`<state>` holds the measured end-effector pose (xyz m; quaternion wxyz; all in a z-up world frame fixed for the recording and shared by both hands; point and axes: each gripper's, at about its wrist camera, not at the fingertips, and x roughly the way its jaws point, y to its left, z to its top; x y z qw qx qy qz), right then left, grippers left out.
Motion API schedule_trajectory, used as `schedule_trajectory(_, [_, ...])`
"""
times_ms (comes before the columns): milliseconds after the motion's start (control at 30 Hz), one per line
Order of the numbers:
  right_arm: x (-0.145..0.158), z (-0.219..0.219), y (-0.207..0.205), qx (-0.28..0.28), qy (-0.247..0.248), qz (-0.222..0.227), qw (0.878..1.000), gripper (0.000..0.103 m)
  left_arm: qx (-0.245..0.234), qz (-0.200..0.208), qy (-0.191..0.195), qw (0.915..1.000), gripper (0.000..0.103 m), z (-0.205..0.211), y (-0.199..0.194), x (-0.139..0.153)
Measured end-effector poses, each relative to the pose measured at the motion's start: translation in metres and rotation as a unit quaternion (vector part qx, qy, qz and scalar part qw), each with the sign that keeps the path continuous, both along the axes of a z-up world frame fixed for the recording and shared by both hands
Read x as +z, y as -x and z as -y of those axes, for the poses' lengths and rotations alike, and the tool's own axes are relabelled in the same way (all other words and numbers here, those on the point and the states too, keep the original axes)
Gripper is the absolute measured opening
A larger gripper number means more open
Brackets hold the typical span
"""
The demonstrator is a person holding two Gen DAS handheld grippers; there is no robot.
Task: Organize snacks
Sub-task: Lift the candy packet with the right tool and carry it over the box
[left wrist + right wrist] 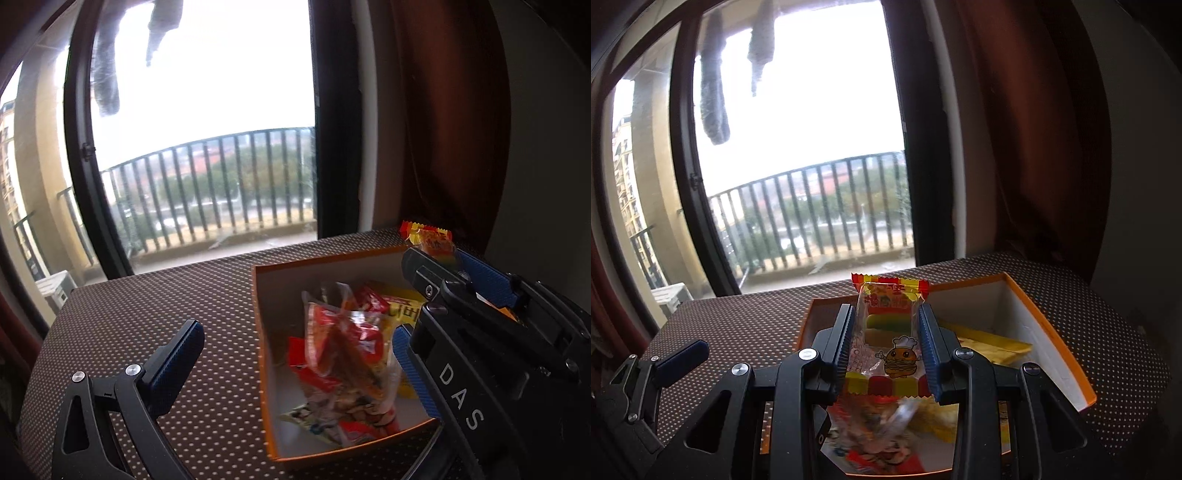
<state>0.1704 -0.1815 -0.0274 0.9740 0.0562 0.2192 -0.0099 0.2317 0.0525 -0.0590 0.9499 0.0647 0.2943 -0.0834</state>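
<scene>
Clearly, a burger gummy packet [886, 332] is clamped between the blue pads [929, 349] of the right gripper [886, 347], held upright with its red-and-yellow crimped top edge above the fingertips and its lower crimped edge down near the base of the fingers. The packet is held over the near part of an orange box [1052, 332], whose white inner walls and orange rim are seen on a dotted brown tabletop [757, 321]. Inside the box, yellow packets [993, 349] are seen to the right of the gripper, and a blurred heap of red and clear wrappers is seen beneath it. From the left wrist view the same box [258, 332] is seen to the right of the left gripper [295, 343], filled with red, yellow and clear snack packets [347, 354]. The left gripper's jaws are spread wide: one finger [177, 354] stands over the bare tabletop [129, 314] left of the box, while the other is largely hidden behind the right gripper [454, 273], and nothing is seen gripped between them. The gummy packet [432, 238] is visible there at the far right corner of the box. Beyond the table, a glass door [798, 147], a balcony railing [820, 206] and a brown curtain [1034, 129] are seen
</scene>
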Motion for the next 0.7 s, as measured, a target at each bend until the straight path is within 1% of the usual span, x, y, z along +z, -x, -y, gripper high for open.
schedule_trajectory(233, [-0.016,0.027,-0.019,-0.022,-0.005,-0.023,0.999,0.037,-0.018,-0.028,-0.015,0.9993,0.102,0.024,-0.026,-0.019])
schedule_trajectory(400, [-0.026,0.041,-0.038,-0.047,0.009,-0.041,0.998,0.037,-0.039,-0.069,-0.028,0.9965,0.102,0.041,-0.054,-0.031])
schedule_trajectory(567, [-0.035,0.054,-0.057,-0.054,0.009,-0.057,0.997,0.037,-0.04,-0.083,-0.047,0.9946,0.102,0.052,-0.079,-0.037])
schedule_trajectory(700, [-0.043,0.066,-0.073,-0.055,0.006,-0.084,0.995,0.037,-0.046,-0.098,-0.06,0.9923,0.102,0.063,-0.09,-0.04])
